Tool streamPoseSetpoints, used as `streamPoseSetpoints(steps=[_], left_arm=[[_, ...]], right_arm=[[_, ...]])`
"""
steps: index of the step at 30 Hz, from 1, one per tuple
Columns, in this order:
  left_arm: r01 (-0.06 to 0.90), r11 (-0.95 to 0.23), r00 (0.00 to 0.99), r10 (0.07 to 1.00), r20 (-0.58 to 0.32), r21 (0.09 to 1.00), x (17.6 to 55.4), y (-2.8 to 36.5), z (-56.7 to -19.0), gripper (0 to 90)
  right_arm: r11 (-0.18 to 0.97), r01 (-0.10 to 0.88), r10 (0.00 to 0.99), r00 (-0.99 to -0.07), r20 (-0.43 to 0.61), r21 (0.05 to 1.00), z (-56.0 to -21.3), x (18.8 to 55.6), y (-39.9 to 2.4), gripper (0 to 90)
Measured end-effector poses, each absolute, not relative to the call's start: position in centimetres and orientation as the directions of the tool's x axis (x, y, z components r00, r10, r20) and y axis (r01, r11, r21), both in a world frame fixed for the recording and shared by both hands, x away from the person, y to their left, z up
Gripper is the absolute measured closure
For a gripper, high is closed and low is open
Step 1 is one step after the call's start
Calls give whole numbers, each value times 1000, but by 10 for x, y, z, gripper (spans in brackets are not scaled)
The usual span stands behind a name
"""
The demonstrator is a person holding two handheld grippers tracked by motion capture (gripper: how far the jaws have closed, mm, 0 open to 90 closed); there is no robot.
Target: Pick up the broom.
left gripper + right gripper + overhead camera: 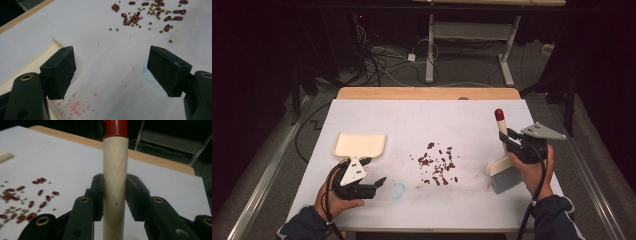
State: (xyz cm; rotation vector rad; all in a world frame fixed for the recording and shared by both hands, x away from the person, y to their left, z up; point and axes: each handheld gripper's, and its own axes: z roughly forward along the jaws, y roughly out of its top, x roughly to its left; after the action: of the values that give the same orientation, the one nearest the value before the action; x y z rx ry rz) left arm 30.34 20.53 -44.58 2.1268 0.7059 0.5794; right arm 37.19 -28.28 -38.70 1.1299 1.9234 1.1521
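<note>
The right gripper is clamped on the pale handle of a small brush, held near the right edge of the tabletop with its bristles low. The left gripper stands released near the front left corner, just beside the cream dustpan. The scattered beans lie mid-table between them. The sweeping looks about to begin; next, the left gripper probably needs to grasp the dustpan.
</note>
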Motion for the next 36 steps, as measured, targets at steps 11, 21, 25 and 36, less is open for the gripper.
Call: streamPoseSetpoints(steps=[11, 21, 25, 36], left_arm=[[217, -482, 827, 553, 102, 849, 309, 151, -420, 216], [154, -456, 908, 416, 57, 877, 316, 58, -402, 216], [146, -430, 920, 390, 37, 891, 318, 14, -399, 222], [202, -406, 895, 445, 0, 891, 326, -3, -409, 428]], right_arm=[[215, 206, 852, -518, -80, 954, -370, 344, -271, 703], [196, 156, 844, -530, -85, 968, -356, 328, -252, 703], [204, 124, 837, -537, -108, 971, -349, 317, -237, 702], [221, 72, 804, -578, -140, 973, -340, 289, -204, 702]])
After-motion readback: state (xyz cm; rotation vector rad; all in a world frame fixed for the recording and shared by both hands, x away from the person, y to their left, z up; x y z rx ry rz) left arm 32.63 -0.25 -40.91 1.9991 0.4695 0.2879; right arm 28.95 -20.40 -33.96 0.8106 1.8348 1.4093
